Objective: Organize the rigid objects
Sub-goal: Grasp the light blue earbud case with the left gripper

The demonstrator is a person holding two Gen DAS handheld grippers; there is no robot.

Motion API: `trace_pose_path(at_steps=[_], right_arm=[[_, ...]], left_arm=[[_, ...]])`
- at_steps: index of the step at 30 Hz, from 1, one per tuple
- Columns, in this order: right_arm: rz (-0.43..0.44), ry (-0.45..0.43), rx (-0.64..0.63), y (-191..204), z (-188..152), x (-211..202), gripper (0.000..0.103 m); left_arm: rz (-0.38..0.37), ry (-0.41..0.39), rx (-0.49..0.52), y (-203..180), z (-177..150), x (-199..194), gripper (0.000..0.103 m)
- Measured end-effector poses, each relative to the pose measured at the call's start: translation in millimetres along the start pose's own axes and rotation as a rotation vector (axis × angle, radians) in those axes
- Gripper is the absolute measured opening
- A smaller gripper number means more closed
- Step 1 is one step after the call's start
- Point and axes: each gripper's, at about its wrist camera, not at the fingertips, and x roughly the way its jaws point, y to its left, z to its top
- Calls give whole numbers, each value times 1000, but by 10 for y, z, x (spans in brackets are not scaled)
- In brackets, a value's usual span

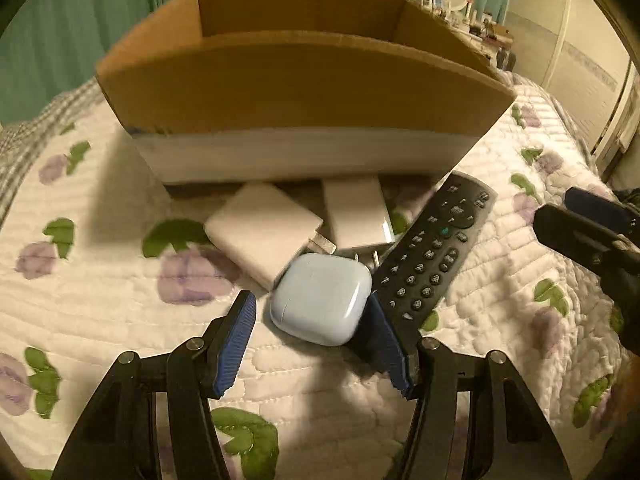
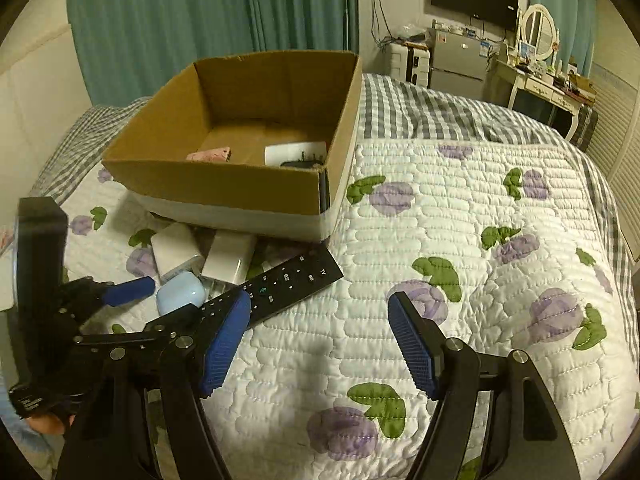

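left tool spread wide around the pale blue earbud case at lower centre, not gripping; right tool released over the bed quilt.

Earbud case: smooth glossy pale-blue plastic. Remote control: matt black plastic, rubbery-looking buttons. Two chargers: smooth white plastic, metal prongs. Box: matt brown cardboard, white band round its base. Quilt: stitched, puffy cloth. Left tool pads: ribbed blue, on black arms.
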Motion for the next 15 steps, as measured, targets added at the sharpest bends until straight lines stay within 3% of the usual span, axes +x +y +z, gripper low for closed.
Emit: trace_pose_path(at_steps=[4,5,9,15], right_arm=[[11,16,-6,36,-9,52,71],[11,18,-8,43,-17,60,71],[6,27,-14,71,-29,84,71],[8,42,-5,102,-47,120,71]], left_arm=[[-41,2,-57,51,11,37,58],[-52,3,-56,48,7,39,52],[-87,12,-94,110,13,33,51],[-67,-15,-123,211,-27,-244,51]])
